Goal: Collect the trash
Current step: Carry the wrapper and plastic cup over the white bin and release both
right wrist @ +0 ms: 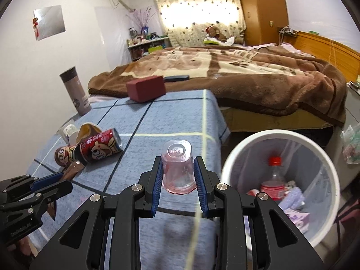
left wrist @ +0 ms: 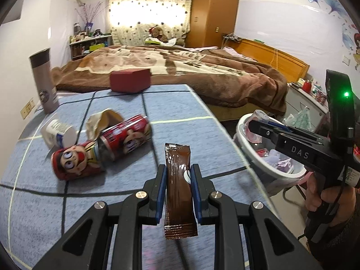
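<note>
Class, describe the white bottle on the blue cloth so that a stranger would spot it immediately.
Start at the blue checked cloth and find the tall grey flask standing at its left edge. Just in front of it lies the white bottle, tipped on its side beside two red cartoon cans. It alone is plain white.

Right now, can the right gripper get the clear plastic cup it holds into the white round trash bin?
Probably yes. The right gripper is shut on the clear plastic cup, and the white round trash bin stands open just right of it, beside the blue table, with nothing between.
</note>
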